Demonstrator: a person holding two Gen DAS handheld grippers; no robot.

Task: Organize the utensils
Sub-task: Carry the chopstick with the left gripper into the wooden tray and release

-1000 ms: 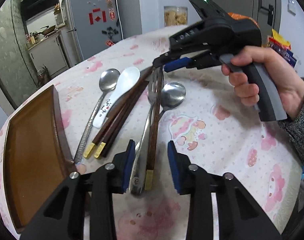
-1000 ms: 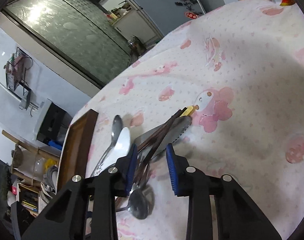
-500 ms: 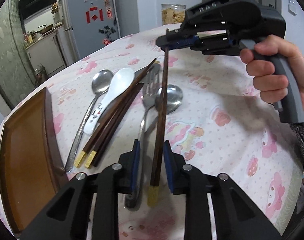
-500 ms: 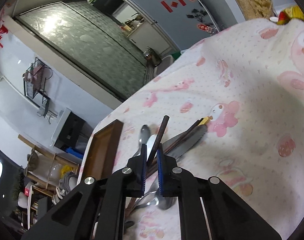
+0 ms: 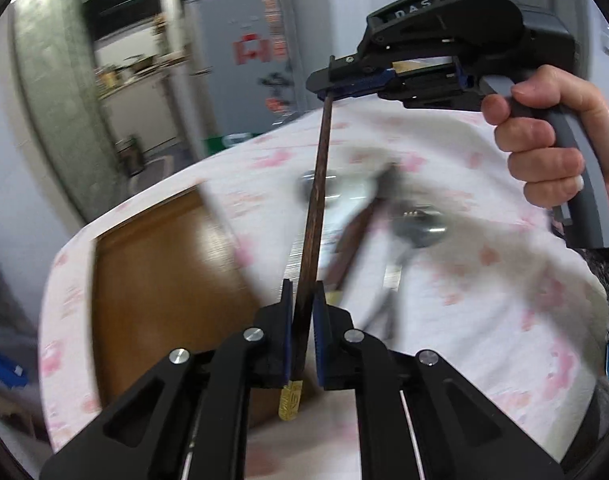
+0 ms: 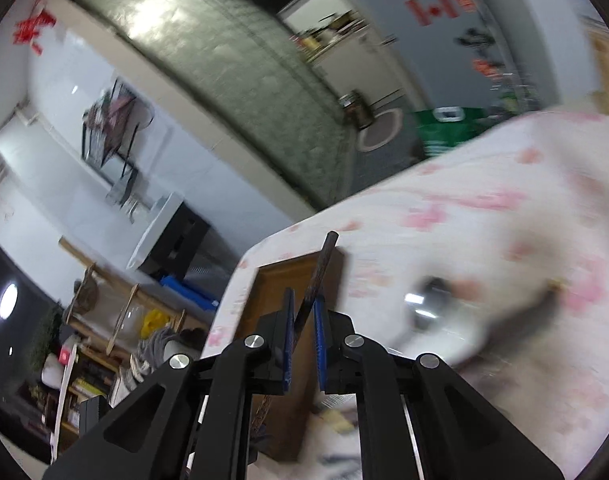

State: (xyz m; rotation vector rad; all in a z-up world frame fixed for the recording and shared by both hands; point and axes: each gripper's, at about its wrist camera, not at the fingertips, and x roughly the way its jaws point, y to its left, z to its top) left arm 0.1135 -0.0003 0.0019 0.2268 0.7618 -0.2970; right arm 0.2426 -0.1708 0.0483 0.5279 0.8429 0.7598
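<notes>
Left wrist, chopstick (image 5: 314,216) clamped between both tools, left tool (image 5: 303,316), right tool (image 5: 334,80)

A lived-in home dining area opening onto a kitchen — grey refrigerator (image 5: 240,32) with red stickers at 12 o'clock, cluttered kitchen counter (image 5: 136,68) at 11 o'clock, pink cartoon-print tablecloth (image 5: 484,288) over the table — storage shelves (image 6: 104,344) at 8 o'clock.

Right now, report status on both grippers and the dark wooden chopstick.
Left gripper, right gripper: each shut on the dark wooden chopstick, one per end. Chopstick lifted above brown wooden tray. Path clear.
</notes>
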